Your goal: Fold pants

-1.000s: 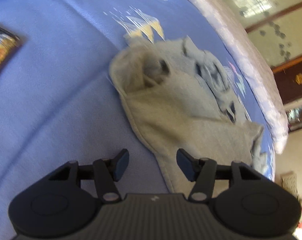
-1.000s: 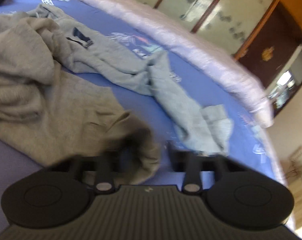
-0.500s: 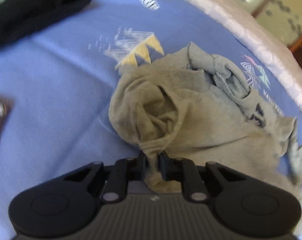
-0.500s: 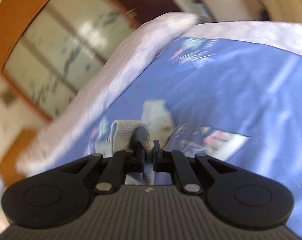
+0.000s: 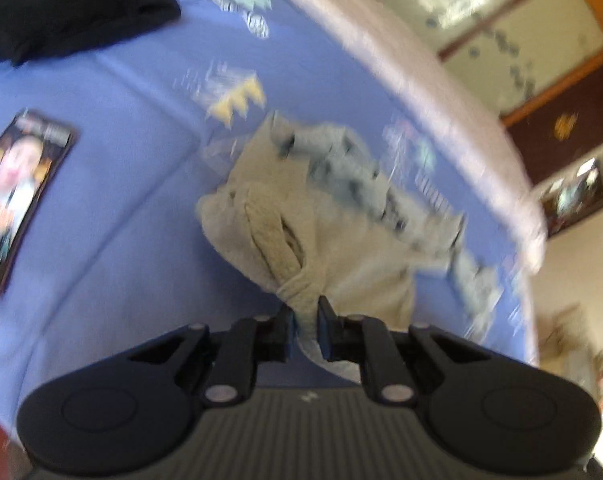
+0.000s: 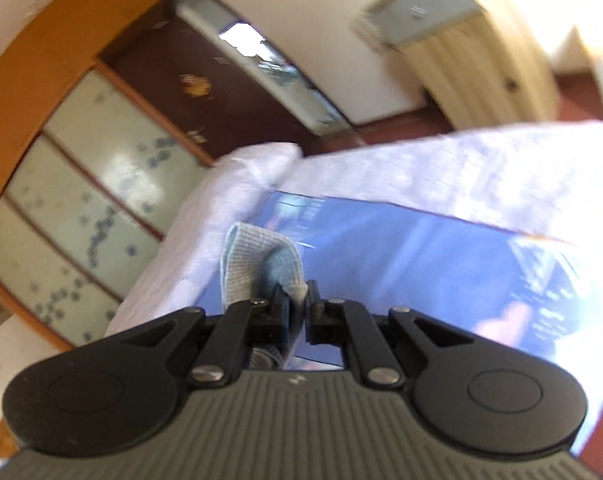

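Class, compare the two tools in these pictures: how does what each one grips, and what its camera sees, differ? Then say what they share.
The left tool pinches a bunched beige fold of the grey pants; the right tool pinches a ribbed, blue-grey cuff. The left view looks down on the blue bedsheet with most of the garment showing; the right view shows mostly the room and the sheet, with little fabric. Shared: both are shut on cloth.

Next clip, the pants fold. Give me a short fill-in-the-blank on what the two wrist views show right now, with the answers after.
1. The left gripper is shut on a bunched fold of the ____ pants.
2. The pants lie on a ____ bedsheet.
3. Far back on the sheet, in the left wrist view, sits a folded ____ garment.
4. The right gripper is ____ on a ribbed cuff.

Missing words: grey; blue; black; shut
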A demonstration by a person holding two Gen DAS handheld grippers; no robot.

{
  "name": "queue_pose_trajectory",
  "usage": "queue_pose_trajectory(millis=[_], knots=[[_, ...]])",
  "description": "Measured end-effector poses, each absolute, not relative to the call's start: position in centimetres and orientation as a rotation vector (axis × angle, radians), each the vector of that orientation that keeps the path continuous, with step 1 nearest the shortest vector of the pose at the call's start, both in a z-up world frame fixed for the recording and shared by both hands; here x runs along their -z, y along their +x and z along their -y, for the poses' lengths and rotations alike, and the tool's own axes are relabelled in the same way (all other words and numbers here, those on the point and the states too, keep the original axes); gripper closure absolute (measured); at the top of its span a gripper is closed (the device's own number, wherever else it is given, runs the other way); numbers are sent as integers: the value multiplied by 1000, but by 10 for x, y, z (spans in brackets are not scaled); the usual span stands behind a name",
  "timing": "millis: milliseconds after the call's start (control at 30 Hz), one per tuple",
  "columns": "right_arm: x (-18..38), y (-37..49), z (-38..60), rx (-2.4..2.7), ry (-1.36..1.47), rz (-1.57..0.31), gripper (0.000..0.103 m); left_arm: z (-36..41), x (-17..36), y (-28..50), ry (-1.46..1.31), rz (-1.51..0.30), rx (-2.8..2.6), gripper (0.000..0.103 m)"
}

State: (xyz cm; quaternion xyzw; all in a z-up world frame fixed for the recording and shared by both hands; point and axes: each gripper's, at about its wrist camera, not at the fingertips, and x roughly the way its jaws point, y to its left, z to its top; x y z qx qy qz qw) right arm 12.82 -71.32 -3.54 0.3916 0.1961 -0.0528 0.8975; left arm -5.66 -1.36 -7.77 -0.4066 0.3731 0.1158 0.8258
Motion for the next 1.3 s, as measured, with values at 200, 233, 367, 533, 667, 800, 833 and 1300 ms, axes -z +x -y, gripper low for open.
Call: queue_pose_trajectory(millis=[200, 233, 367, 533, 667, 800, 833, 1300], knots=[[120, 140, 722, 501, 558, -743, 72, 35, 129, -65, -821, -1026, -331, 84], [127, 130, 730, 516, 622, -718, 68, 31, 124, -69, -826, -1004, -346, 83], [134, 117, 738, 534, 715, -658, 57, 8, 88, -73, -743, -874, -452, 80], [120, 126, 723, 422, 578, -690, 52, 13, 73, -49, -704, -837, -396, 75], [116, 129, 717, 408, 339, -757, 45, 41, 91, -28, -707, -903, -316, 74], [99, 106, 738, 480, 270, -677, 44, 59, 110, -9, -708, -964, -277, 74], [93, 97, 744, 506, 279, -648, 45, 63, 112, -7, -697, -973, -282, 74], [145, 133, 686, 123, -221, -789, 95, 74, 107, 2, -620, -1025, -318, 71]])
